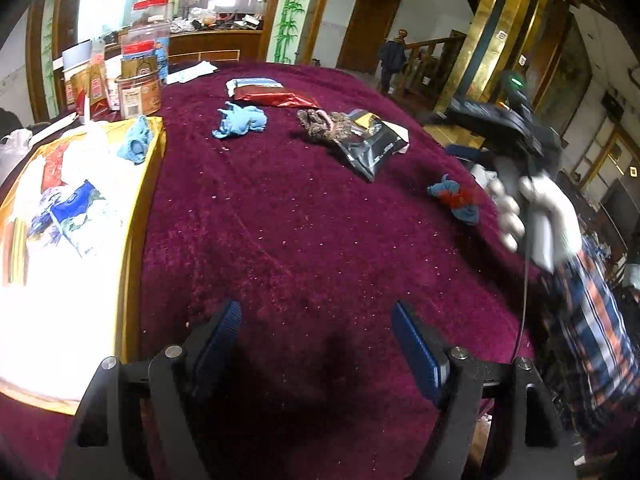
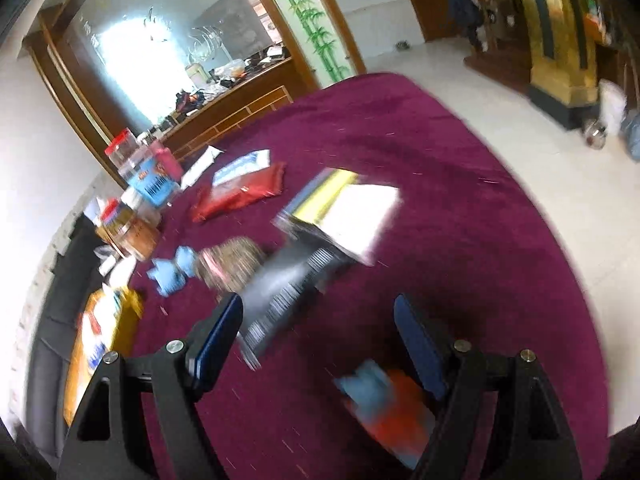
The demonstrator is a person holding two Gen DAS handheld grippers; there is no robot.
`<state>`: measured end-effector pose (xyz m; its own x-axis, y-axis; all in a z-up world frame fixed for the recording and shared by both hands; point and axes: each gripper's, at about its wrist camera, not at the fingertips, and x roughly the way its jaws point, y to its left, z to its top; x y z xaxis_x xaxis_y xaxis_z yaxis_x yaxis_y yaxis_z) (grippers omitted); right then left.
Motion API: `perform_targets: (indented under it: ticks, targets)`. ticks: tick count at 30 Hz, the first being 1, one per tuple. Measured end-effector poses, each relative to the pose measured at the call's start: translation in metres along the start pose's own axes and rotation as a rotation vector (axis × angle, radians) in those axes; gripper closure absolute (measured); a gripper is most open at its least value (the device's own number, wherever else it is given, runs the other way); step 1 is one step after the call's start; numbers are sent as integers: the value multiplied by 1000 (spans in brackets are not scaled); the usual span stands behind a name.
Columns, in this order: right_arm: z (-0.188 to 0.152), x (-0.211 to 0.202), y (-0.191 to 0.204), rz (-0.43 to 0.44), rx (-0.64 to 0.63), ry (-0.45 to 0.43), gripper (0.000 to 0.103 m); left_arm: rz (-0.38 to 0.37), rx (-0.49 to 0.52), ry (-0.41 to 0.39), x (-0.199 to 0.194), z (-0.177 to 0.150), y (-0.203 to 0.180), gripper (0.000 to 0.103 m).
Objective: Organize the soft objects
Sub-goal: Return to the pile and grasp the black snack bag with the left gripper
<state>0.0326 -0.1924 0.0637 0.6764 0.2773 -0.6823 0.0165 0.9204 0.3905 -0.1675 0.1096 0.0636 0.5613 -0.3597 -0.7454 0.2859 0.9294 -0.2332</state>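
My left gripper [image 1: 316,316] is open and empty over the maroon table cloth [image 1: 300,220]. A light blue soft cloth [image 1: 240,120] lies at the far middle, a brown fuzzy item [image 1: 324,126] to its right, and a blue and red soft item [image 1: 456,198] near the right edge. A yellow tray [image 1: 150,184] at the left holds cloths, one blue piece [image 1: 136,144] on its rim. My right gripper [image 2: 318,316] is open above the blue and red item [image 2: 384,408], which lies blurred near its right finger. The right gripper's body [image 1: 516,128] shows held in a white-gloved hand.
A black foil packet [image 1: 370,146] and a red packet [image 1: 276,98] lie on the cloth, also in the right wrist view [image 2: 288,280]. Plastic jars [image 1: 140,80] stand at the far left. The table's edge runs close on the right [image 2: 560,260].
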Motion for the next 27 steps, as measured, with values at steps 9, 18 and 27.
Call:
perform_targets:
  ticks: [9, 18, 27]
  targets:
    - [19, 104, 38, 149, -32, 253, 25, 35, -39, -22, -7, 1, 15, 22]
    - [-45, 60, 100, 463, -322, 352, 24, -40, -29, 31, 14, 6, 9, 22]
    - [-11, 33, 27, 487, -28, 132, 21, 8, -2, 25, 50, 50, -13, 18]
